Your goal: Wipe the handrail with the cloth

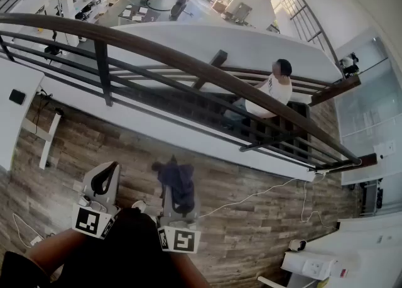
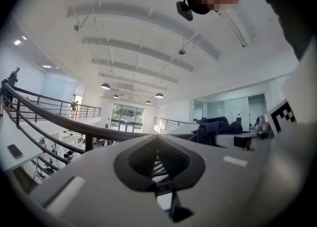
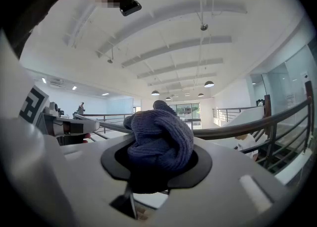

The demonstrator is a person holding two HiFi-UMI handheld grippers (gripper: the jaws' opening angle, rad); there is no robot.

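Note:
The dark brown handrail [image 1: 188, 63] curves from the upper left down to the right, on dark metal posts and lower bars. It lies well ahead of both grippers in the head view. My right gripper [image 1: 176, 181] is shut on a bunched dark blue cloth [image 1: 180, 186], which fills its jaws [image 3: 161, 146] and bulges out as knitted cloth [image 3: 159, 139]. The rail [image 3: 237, 129] runs behind it, apart from it. My left gripper [image 1: 113, 168] is to the left, shut on nothing [image 2: 157, 141], with the rail [image 2: 74, 124] beyond.
A person [image 1: 274, 92] sits on the stairs beyond the railing. On the wood floor [image 1: 251, 230] runs a white cable [image 1: 251, 195]. A white desk leg [image 1: 48, 137] is at left and white boxes [image 1: 311, 265] at lower right.

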